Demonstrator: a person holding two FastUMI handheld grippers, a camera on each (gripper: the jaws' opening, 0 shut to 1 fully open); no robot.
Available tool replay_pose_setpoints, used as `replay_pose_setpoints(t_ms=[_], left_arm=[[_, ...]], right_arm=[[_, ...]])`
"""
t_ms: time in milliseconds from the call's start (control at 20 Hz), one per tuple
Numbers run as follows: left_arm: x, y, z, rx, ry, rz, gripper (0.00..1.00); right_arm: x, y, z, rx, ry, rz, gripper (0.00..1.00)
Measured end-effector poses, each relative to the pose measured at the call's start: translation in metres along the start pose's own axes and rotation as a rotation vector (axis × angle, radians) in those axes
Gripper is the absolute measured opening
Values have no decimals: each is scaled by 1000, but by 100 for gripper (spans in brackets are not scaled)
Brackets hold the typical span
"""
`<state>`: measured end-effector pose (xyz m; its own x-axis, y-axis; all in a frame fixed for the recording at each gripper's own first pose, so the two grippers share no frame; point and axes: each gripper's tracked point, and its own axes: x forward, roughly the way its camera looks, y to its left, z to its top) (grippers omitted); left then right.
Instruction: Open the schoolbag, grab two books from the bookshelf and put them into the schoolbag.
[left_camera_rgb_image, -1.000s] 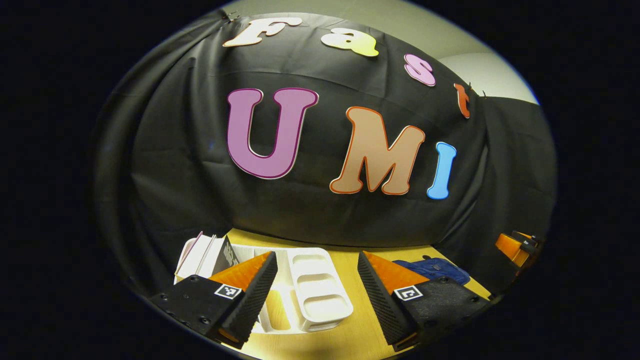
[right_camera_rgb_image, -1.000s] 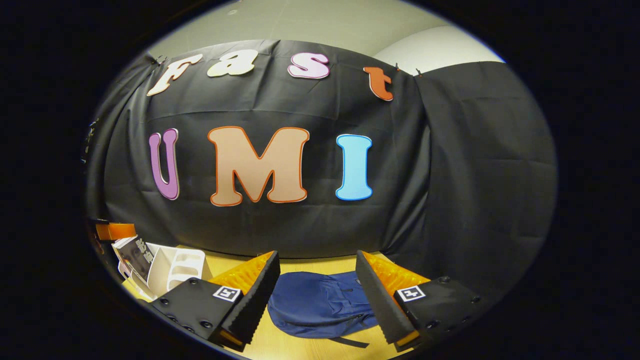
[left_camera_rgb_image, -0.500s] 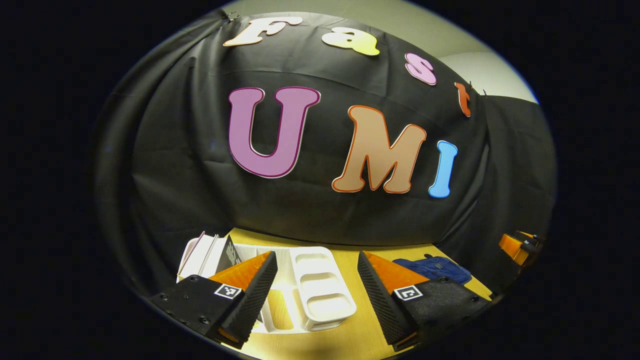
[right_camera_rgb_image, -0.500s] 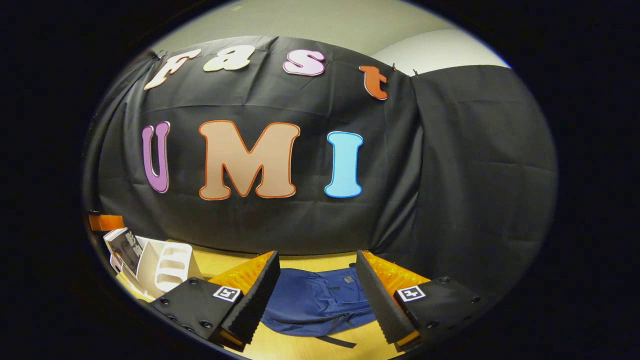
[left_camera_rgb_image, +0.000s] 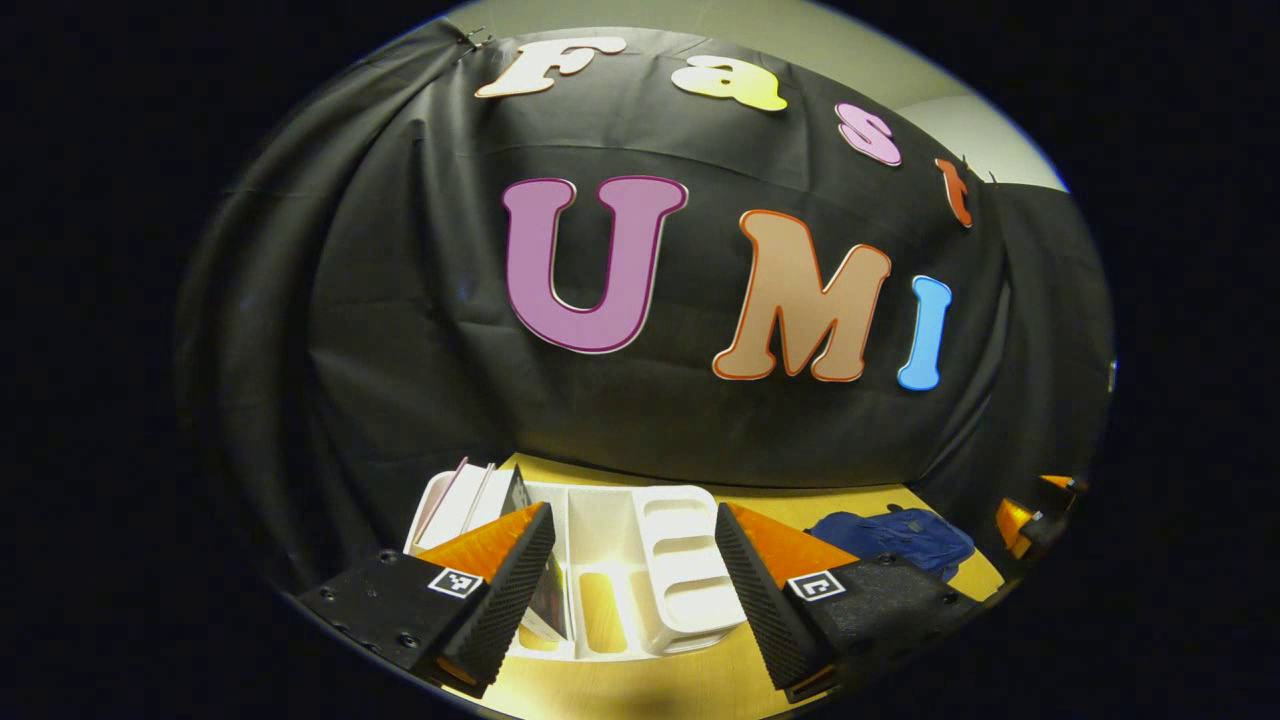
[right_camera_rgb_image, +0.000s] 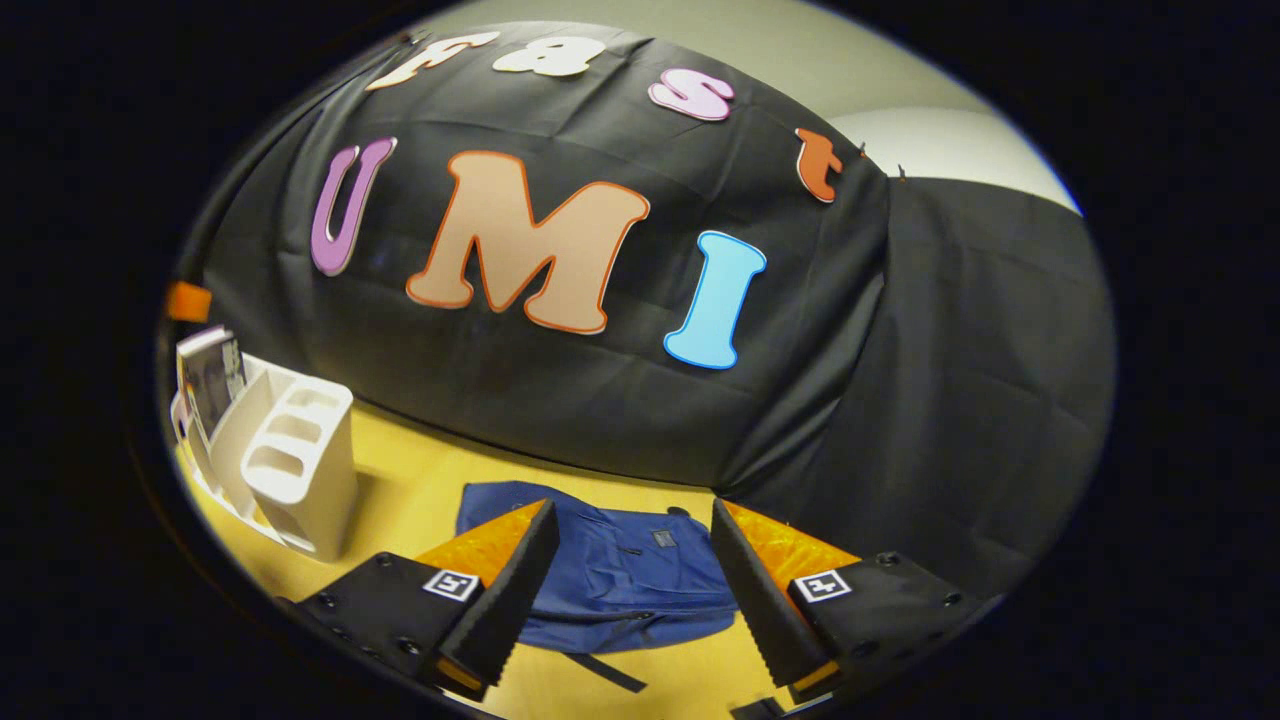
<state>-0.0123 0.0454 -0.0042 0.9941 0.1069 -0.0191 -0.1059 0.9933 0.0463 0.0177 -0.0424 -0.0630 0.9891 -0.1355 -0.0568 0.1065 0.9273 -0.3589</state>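
Both grippers hang over the table, jaws spread and holding nothing: the left gripper faces the bookshelf with its books, the right gripper faces the flat blue schoolbag.

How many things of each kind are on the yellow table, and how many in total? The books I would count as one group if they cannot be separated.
Blue schoolbag: 1
White bookshelf: 1
Group of books standing in the bookshelf: 1 (several covers show; the exact number cannot be told)
Total: 3
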Motion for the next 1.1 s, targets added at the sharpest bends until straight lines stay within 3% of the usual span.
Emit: replay_pose_setpoints(t_ms=[500, 1100], left_arm=[[-7, 31, -6, 11, 24, 114, 94], [-9, 29, -12, 40, 54, 126, 94]], right_arm=[[20, 33, -84, -316, 75, -1, 98], [41, 72, -156, -583, 93, 89, 98]])
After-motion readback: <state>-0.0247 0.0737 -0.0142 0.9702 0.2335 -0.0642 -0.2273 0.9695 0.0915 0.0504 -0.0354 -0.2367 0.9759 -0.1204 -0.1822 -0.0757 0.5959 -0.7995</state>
